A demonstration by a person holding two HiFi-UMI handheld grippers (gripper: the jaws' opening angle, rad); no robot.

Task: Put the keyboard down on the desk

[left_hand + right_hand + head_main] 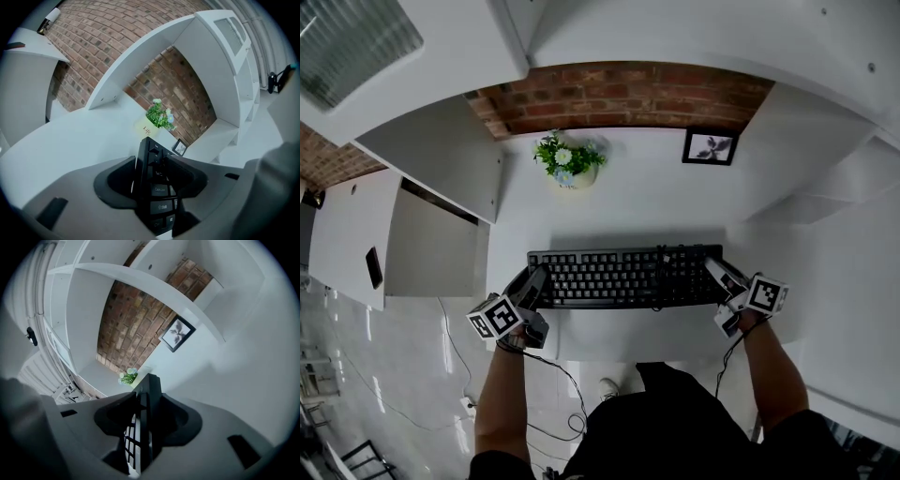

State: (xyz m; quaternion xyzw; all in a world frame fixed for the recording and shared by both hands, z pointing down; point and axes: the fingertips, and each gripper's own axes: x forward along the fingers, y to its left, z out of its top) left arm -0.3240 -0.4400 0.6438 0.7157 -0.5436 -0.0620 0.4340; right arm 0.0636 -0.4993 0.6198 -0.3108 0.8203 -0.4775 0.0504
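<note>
A black keyboard (623, 276) lies lengthwise across the front of the white desk (647, 202), held at both ends. My left gripper (532, 284) is shut on its left end; the left gripper view shows the keyboard (157, 187) edge-on between the jaws, Caps Lock and Shift keys showing. My right gripper (724, 278) is shut on the right end, and in the right gripper view the keyboard (143, 427) stands as a thin black slab clamped between both jaws. Whether the keyboard rests on the desk or hangs just above it I cannot tell.
A small potted plant (569, 159) stands at the back of the desk before a brick wall, a framed picture (710, 147) to its right. White shelves flank the desk on both sides. A cable (553, 370) hangs below the desk's front edge.
</note>
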